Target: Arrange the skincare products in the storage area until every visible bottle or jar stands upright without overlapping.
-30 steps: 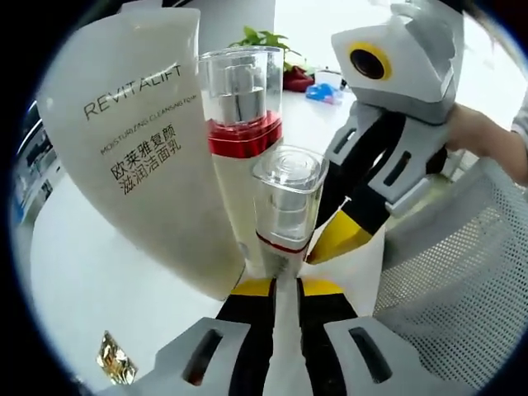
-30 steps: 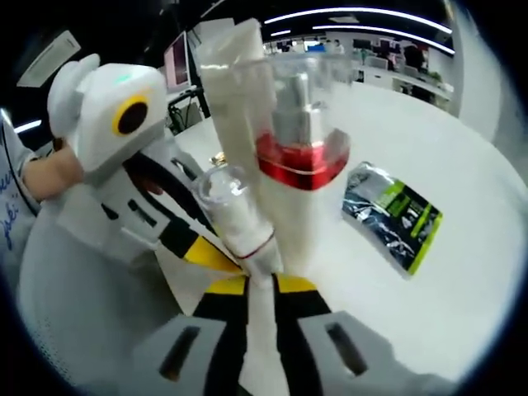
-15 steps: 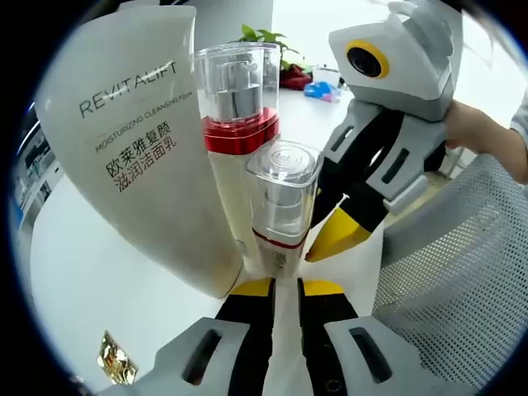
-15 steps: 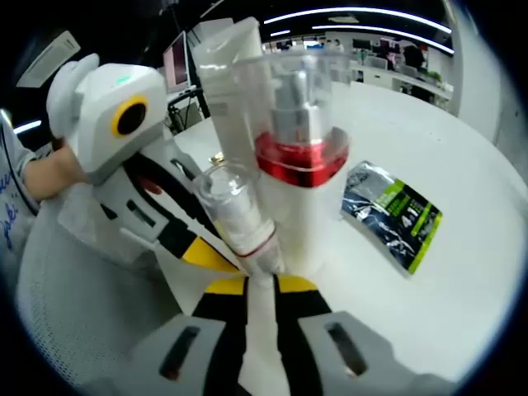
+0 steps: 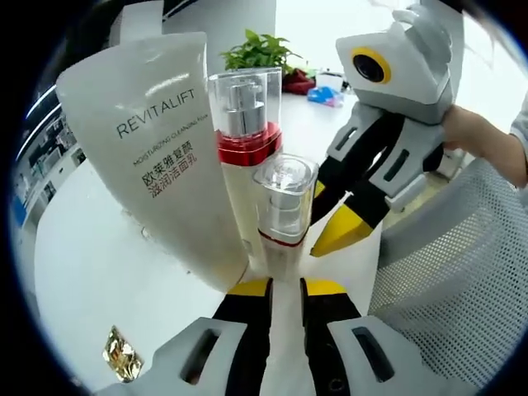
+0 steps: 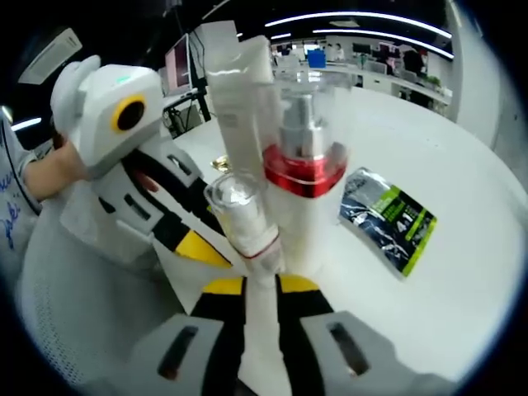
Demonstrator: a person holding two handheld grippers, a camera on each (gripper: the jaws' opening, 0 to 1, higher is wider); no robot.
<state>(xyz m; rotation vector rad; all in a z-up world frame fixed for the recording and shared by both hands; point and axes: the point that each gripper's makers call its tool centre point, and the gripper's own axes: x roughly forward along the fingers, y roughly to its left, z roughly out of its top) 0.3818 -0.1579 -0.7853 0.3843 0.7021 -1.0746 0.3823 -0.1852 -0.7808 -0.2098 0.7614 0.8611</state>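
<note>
We see the small pump bottle (image 5: 283, 216) standing just ahead of our left gripper (image 5: 285, 287), whose fingers sit narrow below its base; whether they pinch it, we cannot tell. Behind it stand the taller red-collared bottle (image 5: 245, 157) and the cleanser tube (image 5: 157, 165). The right gripper (image 6: 262, 285) has narrow fingers at the same bottle, grip unclear, so next we'd release it upright, clear of those 2 neighbours.

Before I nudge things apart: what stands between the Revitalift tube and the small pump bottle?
In the left gripper view, the tall red-collared pump bottle stands between the Revitalift tube and the small pump bottle.
</note>
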